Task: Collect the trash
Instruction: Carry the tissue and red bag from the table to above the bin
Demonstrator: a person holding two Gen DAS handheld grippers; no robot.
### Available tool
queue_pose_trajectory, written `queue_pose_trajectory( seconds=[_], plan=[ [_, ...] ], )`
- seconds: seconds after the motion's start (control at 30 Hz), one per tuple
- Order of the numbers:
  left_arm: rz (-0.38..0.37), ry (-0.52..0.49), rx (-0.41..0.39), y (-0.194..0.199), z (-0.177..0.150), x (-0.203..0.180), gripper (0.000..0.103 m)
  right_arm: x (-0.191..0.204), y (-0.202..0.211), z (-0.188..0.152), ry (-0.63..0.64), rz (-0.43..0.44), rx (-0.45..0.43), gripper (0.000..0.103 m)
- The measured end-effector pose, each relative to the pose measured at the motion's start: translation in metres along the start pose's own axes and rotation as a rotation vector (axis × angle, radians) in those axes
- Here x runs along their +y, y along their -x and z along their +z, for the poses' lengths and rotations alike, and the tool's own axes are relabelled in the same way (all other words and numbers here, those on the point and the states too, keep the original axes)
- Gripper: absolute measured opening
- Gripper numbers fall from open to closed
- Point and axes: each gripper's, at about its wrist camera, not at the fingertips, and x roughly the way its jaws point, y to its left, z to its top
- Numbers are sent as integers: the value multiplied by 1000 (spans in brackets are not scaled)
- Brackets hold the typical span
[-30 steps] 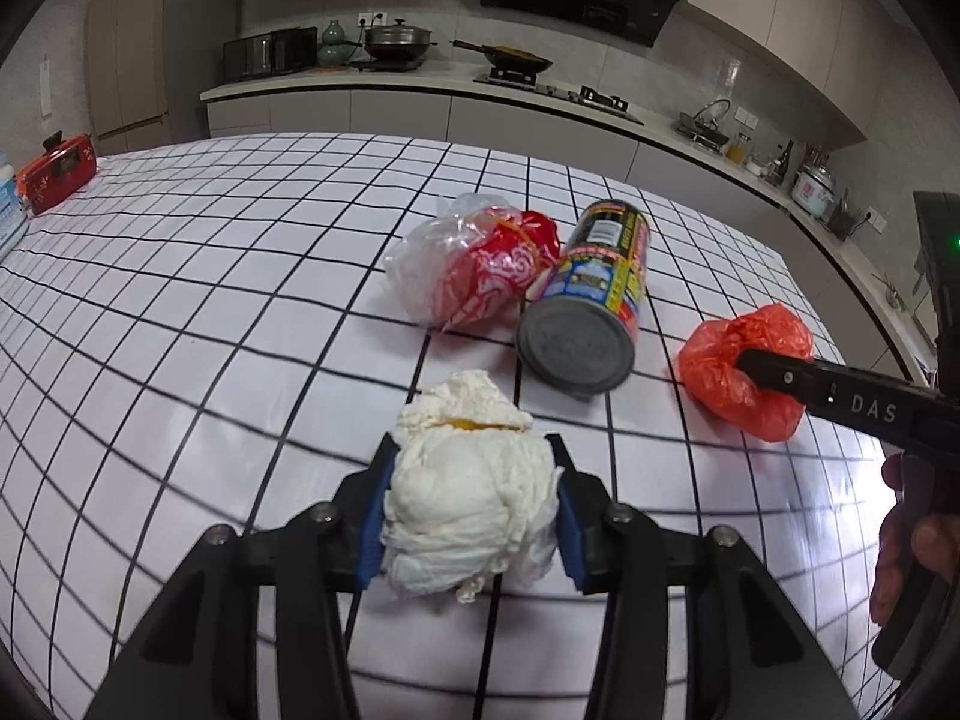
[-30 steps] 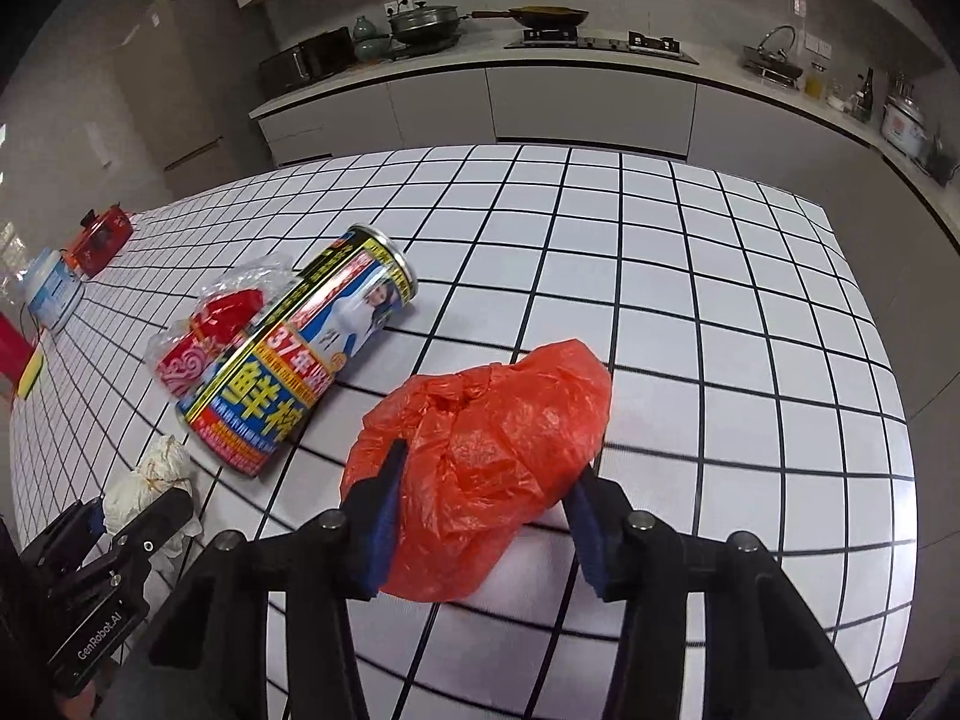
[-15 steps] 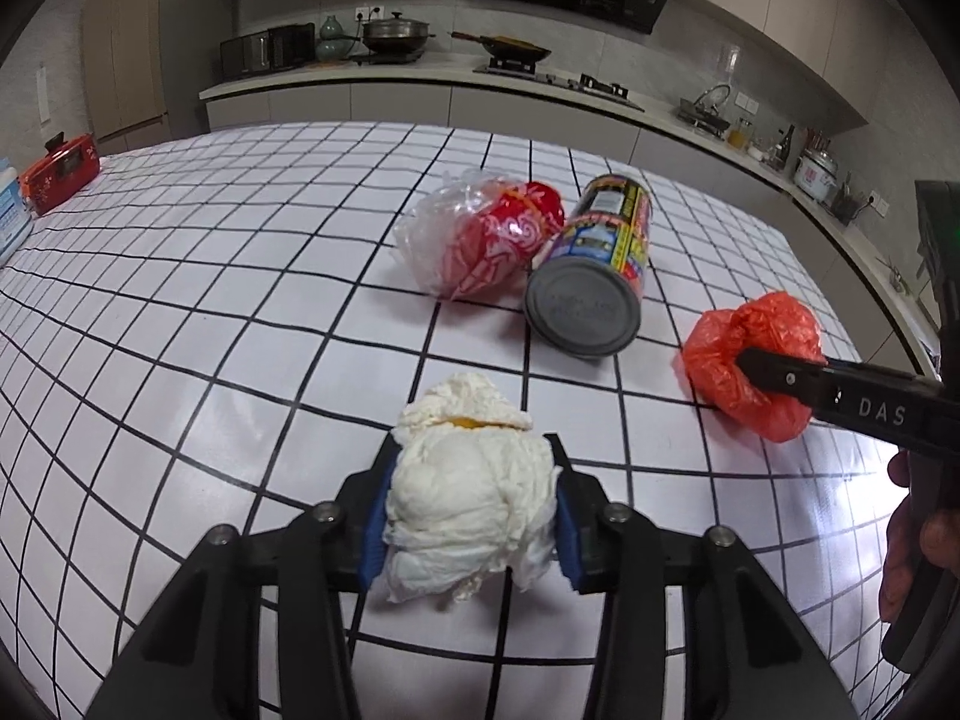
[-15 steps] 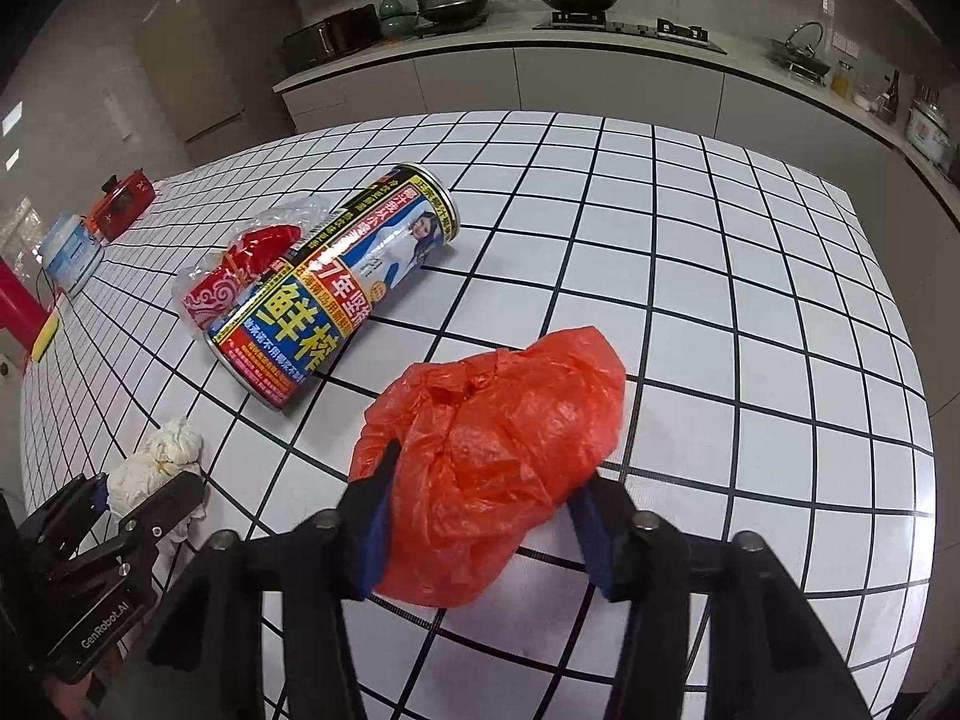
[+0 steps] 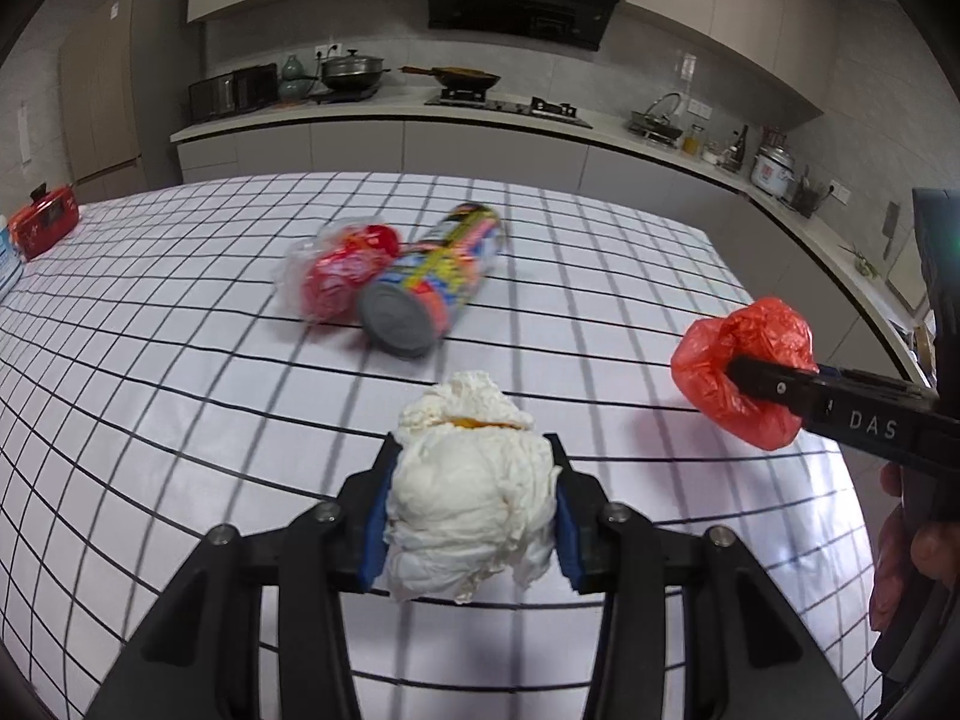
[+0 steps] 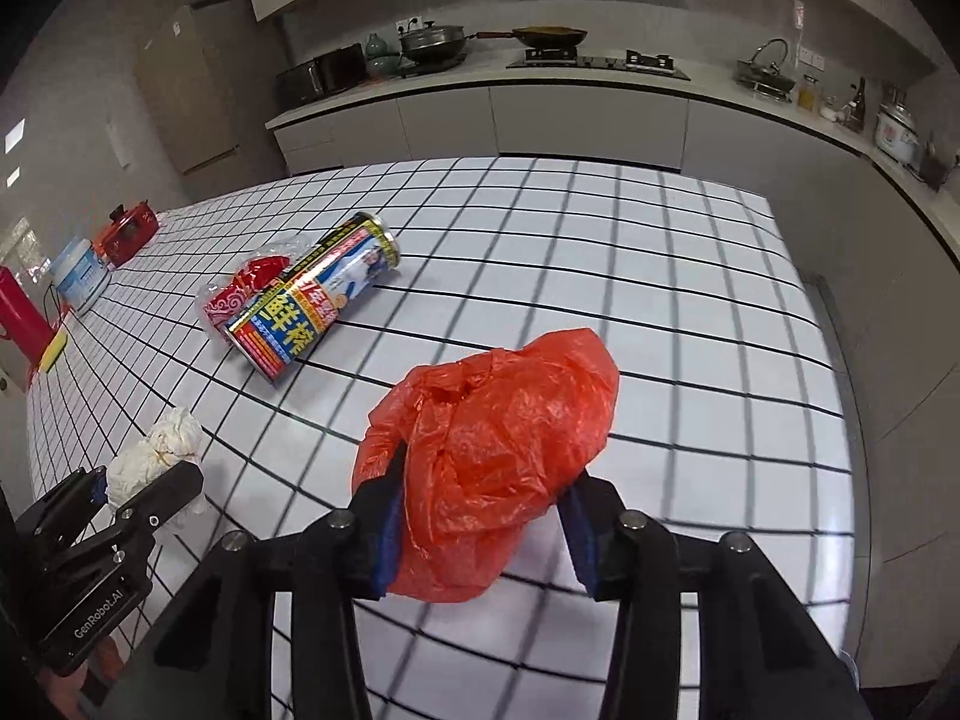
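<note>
The left gripper (image 5: 471,507) is clamped on a crumpled white tissue wad (image 5: 471,498), held above the white grid-lined bench (image 5: 180,390). The right gripper (image 6: 483,516), whose jaws have just been closing, squeezes a red plastic bag (image 6: 498,456) between its pads, likewise above the bench; in the left wrist view it sits at about three o'clock from the wad. A printed can (image 6: 318,300) lies on its side toward eleven o'clock in the right wrist view, touching a clear wrapper with red contents (image 6: 246,294).
</note>
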Motion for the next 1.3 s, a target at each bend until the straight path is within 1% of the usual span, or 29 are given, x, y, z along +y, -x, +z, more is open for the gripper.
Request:
queue_pose_trajectory(
  seconds=[0.17, 0.43, 0.87, 0.97, 1.07, 1.3],
  plan=[
    [-19, -31, -16, 15, -9, -45, 45, -37, 35, -19, -35, -19, -30, 47],
    [-65, -73, -30, 37, -32, -115, 45, -100, 89, -60, -74, -66, -41, 47],
    [-139, -115, -21, 47, -65, -207, 45, -189, 151, -115, -112, -151, -48, 47],
    [-156, -135, -15, 45, -73, -231, 45, -209, 158, -130, -128, -168, -38, 47],
    [-172, -160, -2, 42, -83, -255, 45, -239, 160, -151, -161, -188, -14, 47],
    [-198, -208, 17, 36, -99, -302, 45, -298, 142, -208, -215, -215, 85, 47]
  ],
)
